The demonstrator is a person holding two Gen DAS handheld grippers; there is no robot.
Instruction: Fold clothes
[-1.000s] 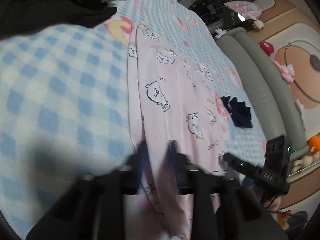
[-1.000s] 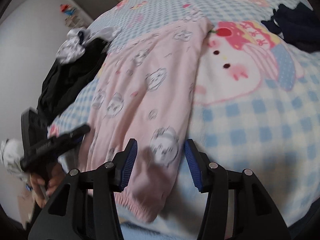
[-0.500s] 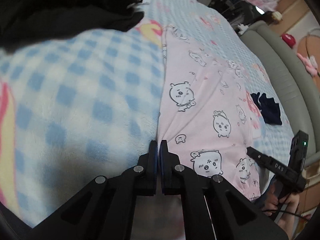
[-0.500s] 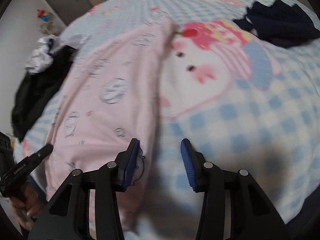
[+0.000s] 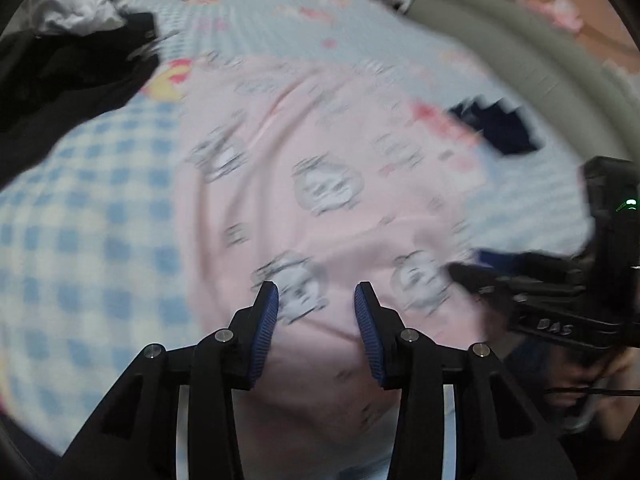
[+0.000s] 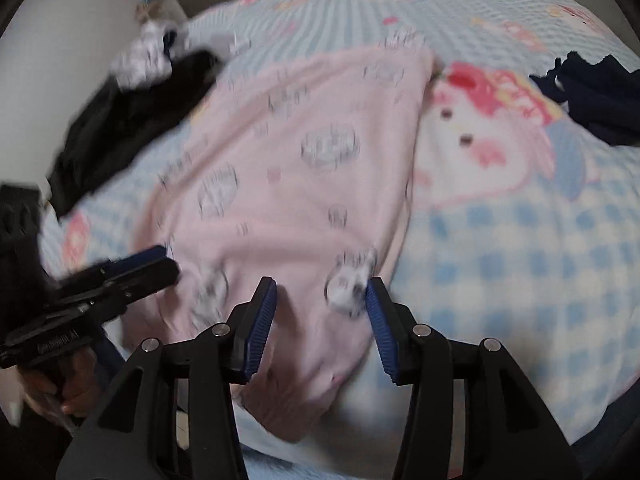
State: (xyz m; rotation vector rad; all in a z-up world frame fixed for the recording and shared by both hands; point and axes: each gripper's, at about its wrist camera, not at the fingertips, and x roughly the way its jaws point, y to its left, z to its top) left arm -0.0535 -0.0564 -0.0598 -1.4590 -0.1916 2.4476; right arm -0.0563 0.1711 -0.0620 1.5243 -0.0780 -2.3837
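since a moment ago our left gripper [image 5: 316,306] has let go — both grippers' jaws now gape over the pink pajamas [image 5: 320,200], right gripper [image 6: 320,304] empty too, on the bed [image 6: 500,240].

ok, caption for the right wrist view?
Open right claw above pink printed garment on checked blanket; left claw alongside.

Both wrist cameras look forward along their fingers, down at close range onto the blue-checked bedspread [image 5: 100,216] from its near edge. Both views share the pale pink cartoon-print cloth garment [image 5: 320,184] [image 6: 288,184], and each catches the other gripper at its side.
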